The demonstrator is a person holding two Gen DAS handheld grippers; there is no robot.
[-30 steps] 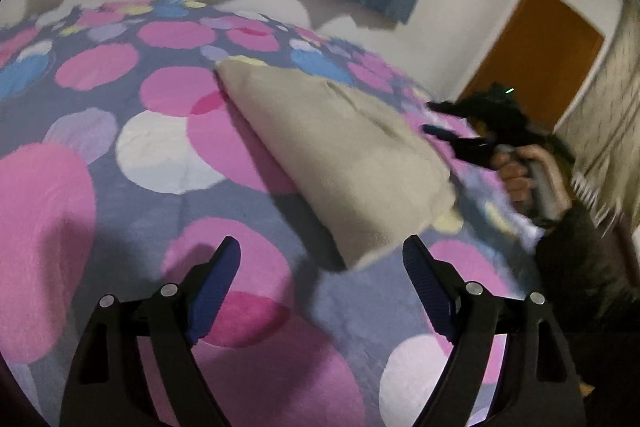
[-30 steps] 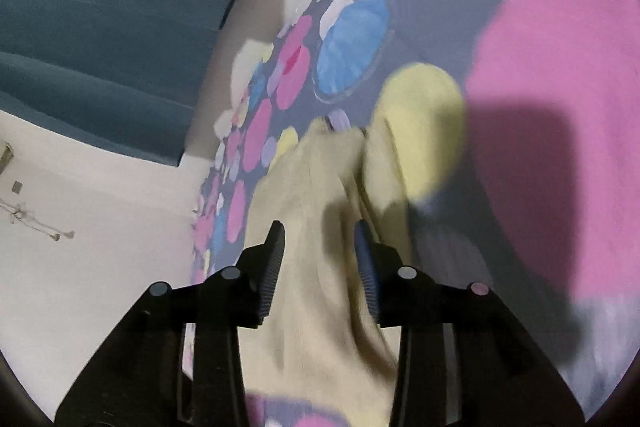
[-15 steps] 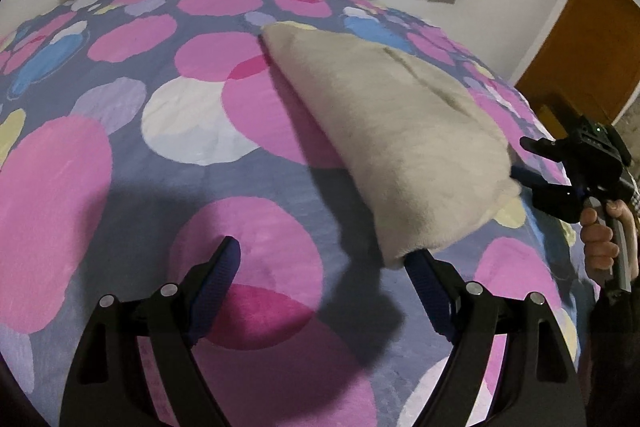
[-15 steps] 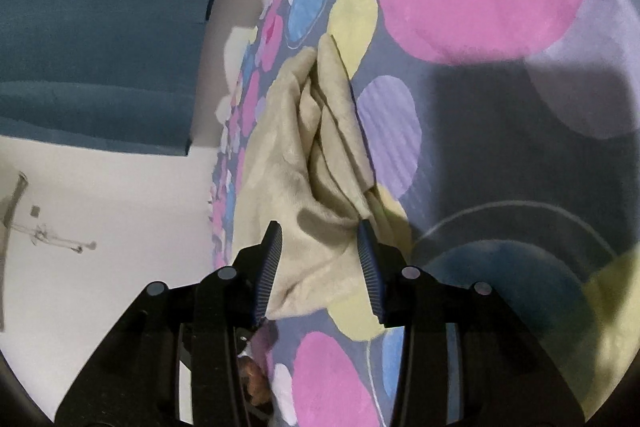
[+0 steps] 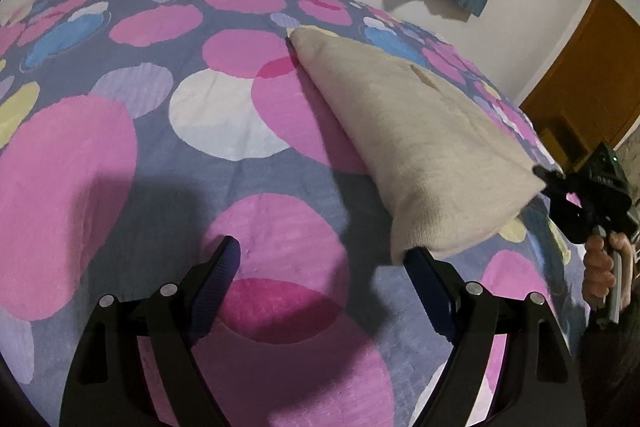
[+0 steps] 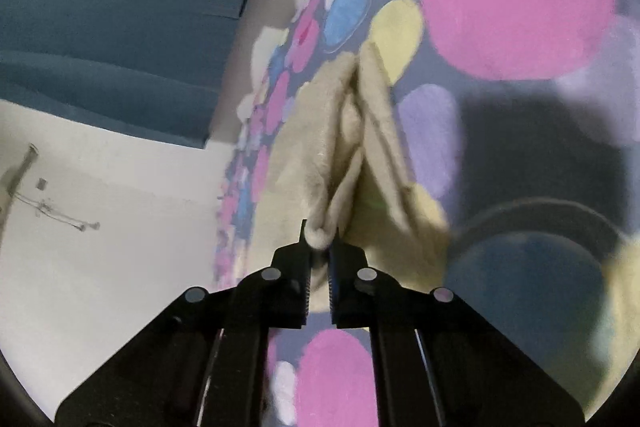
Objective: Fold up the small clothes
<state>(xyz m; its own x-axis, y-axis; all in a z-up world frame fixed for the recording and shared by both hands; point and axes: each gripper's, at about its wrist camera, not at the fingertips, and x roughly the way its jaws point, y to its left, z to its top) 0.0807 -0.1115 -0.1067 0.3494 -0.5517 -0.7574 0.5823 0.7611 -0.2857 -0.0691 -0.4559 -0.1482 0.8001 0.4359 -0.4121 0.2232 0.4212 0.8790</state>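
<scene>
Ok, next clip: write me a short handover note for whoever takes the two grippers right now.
Right gripper: shut on a corner of the beige cloth, pinching a small bunch of fabric.
Left gripper: open, empty, low over the blanket; its right finger sits at the cloth's near corner, not gripping it.
Cloth: lying on the spotted blanket, already doubled over lengthwise into a long shape, with the gripped corner slightly lifted.
Done: first fold, right-hand grip.
Left: probably grip the near corner with the left gripper, then fold again and flatten.

No readable text, labels, brands, numbers or signs in either wrist view.
</scene>
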